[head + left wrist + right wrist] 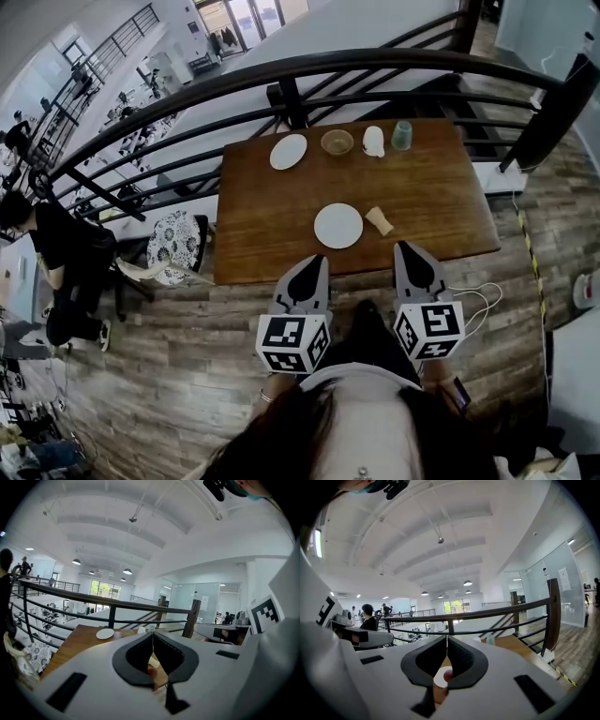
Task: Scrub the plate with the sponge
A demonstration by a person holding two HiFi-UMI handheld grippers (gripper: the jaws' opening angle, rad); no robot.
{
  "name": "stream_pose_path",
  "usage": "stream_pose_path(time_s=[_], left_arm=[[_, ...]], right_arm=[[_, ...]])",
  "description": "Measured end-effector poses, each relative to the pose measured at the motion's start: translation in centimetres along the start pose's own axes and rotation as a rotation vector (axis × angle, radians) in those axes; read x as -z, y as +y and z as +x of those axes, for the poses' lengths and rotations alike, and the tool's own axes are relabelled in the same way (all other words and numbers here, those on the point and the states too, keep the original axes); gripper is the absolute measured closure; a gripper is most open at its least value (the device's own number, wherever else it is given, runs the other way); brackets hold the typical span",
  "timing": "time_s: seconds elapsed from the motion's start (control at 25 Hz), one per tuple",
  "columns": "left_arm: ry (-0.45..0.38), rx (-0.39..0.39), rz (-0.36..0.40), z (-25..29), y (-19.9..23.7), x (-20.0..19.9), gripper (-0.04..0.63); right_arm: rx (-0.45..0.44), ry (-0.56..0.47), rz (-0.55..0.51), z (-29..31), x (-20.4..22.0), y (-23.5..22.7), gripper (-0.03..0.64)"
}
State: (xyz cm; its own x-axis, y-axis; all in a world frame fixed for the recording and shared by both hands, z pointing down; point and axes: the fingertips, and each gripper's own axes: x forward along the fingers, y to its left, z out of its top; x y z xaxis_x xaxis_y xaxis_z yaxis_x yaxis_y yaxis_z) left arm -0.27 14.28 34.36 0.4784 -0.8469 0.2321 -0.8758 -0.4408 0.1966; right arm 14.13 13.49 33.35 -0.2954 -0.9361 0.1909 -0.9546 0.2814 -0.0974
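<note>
Not started. Plate (337,225) lies on the table's (258,187) near side, sponge (379,220) just right of it, untouched. Left gripper (317,262) and right gripper (403,249) both clenched, empty. Pickup and scrubbing remain.

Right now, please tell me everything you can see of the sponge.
The sponge is a small tan block, narrower at one end. It lies on the wooden table, just right of the nearer white plate in the head view, not touching it. Only the table touches it. Its surface is too small to make out.
</note>
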Motion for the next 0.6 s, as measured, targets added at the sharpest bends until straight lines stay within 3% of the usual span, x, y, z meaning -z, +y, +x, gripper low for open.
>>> stream_pose_path(time_s=[0.6], left_arm=[[0.003, -0.012, -0.06, 5.7, 1.2, 0.4, 0.581]], right_arm=[[-0.024, 0.071, -0.074, 5.3, 1.4, -3.7, 0.578]])
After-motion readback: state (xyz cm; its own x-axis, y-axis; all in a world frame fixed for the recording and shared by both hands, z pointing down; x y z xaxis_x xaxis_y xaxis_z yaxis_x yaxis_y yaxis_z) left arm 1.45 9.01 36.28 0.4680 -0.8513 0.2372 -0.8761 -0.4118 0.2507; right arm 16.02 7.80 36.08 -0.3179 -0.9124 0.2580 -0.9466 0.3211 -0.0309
